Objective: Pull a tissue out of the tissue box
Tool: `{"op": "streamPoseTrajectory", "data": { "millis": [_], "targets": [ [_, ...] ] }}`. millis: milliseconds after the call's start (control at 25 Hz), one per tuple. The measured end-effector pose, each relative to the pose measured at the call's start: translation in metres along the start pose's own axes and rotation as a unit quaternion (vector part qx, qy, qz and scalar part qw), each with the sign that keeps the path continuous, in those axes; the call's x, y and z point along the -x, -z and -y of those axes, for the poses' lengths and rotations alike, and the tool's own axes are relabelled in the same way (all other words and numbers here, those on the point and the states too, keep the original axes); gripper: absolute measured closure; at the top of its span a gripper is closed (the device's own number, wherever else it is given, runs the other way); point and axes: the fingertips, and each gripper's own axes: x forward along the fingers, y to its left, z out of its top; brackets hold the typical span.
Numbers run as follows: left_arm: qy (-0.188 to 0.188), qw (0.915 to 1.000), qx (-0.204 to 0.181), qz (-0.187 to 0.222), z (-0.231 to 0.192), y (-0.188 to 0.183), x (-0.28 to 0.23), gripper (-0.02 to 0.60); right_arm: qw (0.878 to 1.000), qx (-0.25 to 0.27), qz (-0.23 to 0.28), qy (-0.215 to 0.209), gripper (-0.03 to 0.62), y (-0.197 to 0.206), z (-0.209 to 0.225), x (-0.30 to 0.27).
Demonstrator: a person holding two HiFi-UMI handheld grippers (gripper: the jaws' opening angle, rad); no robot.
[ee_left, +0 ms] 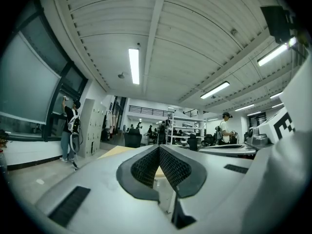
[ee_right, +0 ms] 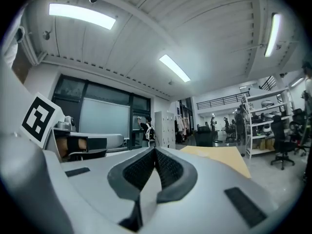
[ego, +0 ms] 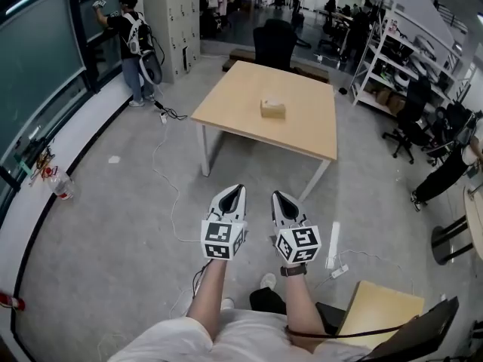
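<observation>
A small tan tissue box [ego: 273, 108] sits near the middle of a light wooden table [ego: 234, 104], well ahead of me. My left gripper [ego: 235, 193] and right gripper [ego: 281, 198] are held side by side over the grey floor, short of the table's near edge, both pointing level toward it. In the left gripper view the left gripper [ee_left: 159, 148] has its tips together with nothing held. In the right gripper view the right gripper [ee_right: 155, 151] is likewise shut and empty, with the table [ee_right: 222, 156] ahead of it to the right.
A black office chair [ego: 275, 44] stands behind the table. White cables [ego: 167, 194] and a power strip [ego: 339, 271] lie on the floor. A person [ego: 133, 44] stands at the left wall. Shelving [ego: 392, 59] and chairs [ego: 411, 119] fill the right side; a wooden board [ego: 377, 311] sits near my right.
</observation>
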Motion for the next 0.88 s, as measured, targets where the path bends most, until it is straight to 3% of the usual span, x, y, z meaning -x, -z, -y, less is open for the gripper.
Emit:
{"op": "streamPoseTrajectory", "data": {
  "millis": [280,640,880],
  "targets": [
    [-0.027,0.9995,-0.014,-0.013,-0.043,0.015,-0.115,0.58,0.999,-0.009,0.009,-0.034,0.592,0.006,0.077,-0.105],
    [-0.017,0.9983,-0.055,0.011,-0.035,-0.026,-0.302,0.58,0.997,-0.014,0.072,-0.02,0.592,-0.06,0.247,-0.213],
    [-0.015,0.9986,-0.048,-0.014,-0.024,0.012,-0.379,0.58,0.999,-0.044,0.031,0.002,0.592,-0.013,0.333,-0.249]
  ]
}}
